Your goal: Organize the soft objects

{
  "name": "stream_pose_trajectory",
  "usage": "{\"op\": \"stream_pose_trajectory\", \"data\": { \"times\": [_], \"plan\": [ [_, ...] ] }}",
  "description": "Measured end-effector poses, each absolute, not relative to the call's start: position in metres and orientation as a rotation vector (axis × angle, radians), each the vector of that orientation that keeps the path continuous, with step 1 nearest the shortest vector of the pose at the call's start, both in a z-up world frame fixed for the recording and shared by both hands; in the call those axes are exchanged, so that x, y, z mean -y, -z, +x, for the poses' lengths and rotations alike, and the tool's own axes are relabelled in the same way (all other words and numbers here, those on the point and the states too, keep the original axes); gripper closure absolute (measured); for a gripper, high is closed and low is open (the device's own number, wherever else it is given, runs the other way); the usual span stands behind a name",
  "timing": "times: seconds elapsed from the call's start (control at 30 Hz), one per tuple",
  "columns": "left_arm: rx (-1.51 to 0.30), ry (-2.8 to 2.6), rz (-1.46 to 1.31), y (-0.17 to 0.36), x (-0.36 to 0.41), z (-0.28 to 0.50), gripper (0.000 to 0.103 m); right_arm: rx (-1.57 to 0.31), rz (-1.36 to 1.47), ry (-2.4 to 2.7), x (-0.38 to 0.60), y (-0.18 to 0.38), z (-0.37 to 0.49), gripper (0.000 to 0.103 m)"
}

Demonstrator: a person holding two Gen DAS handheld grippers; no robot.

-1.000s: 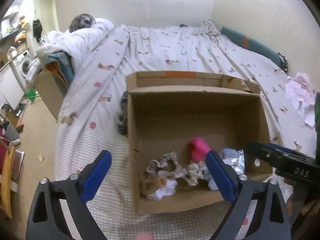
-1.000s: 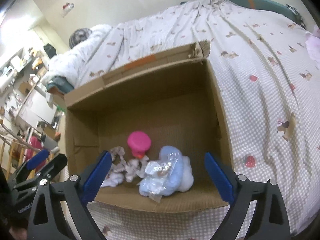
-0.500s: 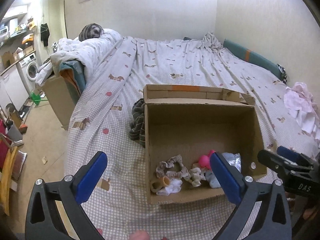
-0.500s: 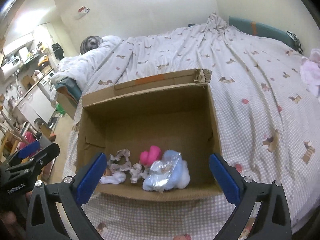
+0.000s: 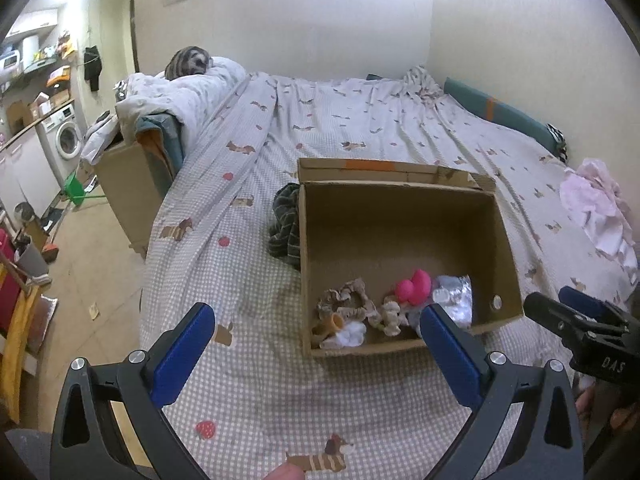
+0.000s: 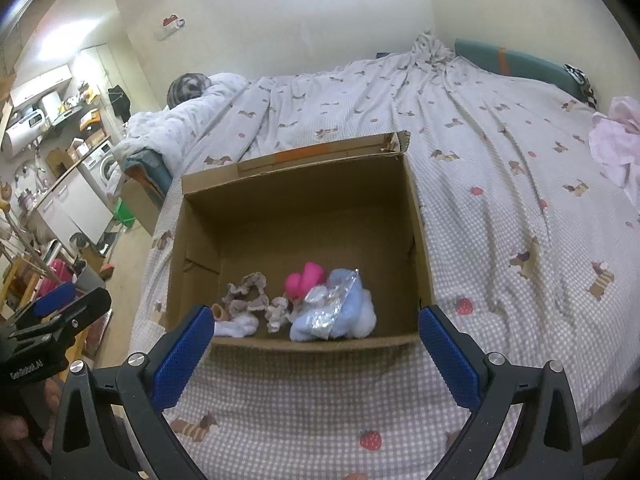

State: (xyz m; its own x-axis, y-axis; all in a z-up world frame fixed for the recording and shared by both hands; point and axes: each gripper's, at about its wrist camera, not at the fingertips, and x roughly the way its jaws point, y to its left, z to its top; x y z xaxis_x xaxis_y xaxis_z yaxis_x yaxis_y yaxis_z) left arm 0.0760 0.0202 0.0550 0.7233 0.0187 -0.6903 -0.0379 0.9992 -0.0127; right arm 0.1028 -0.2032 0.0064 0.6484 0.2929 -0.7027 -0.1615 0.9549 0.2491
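An open cardboard box [image 5: 400, 216] [image 6: 304, 176] sits on the bed. Near its front wall lie a beige scrunchie [image 5: 346, 300] [image 6: 248, 292], a pink soft toy [image 5: 414, 286] [image 6: 304, 278], a white sock [image 5: 348, 334] [image 6: 240, 326], and a light blue plush under a clear packet [image 6: 332, 312]. My left gripper [image 5: 316, 344] is open and empty, held back over the bedspread before the box. My right gripper [image 6: 316, 344] is open and empty too, before the box's front wall. Each gripper also shows in the other's view: the right [image 5: 576, 320], the left [image 6: 60, 308].
A dark striped cloth [image 5: 286, 228] lies against the box's left side. A pink-white garment [image 5: 596, 208] lies at the bed's right. A pile of bedding [image 5: 176, 96] over another carton [image 5: 132, 184] stands at the left bed edge, with floor clutter beyond.
Both grippers have pulled back and up from the box, which now looks smaller and farther away. Both stay open and empty. The things in the box have not moved.
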Motion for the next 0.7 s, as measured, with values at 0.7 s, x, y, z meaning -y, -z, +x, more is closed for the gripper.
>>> {"op": "stream_pose_trajectory", "data": {
  "times": [0.7],
  "plan": [
    [-0.746, -0.056, -0.05, -0.051, -0.02, 0.053, 0.001, -0.818, 0.111, -0.216, 0.198, -0.003, 0.079, 0.0]
  ]
}}
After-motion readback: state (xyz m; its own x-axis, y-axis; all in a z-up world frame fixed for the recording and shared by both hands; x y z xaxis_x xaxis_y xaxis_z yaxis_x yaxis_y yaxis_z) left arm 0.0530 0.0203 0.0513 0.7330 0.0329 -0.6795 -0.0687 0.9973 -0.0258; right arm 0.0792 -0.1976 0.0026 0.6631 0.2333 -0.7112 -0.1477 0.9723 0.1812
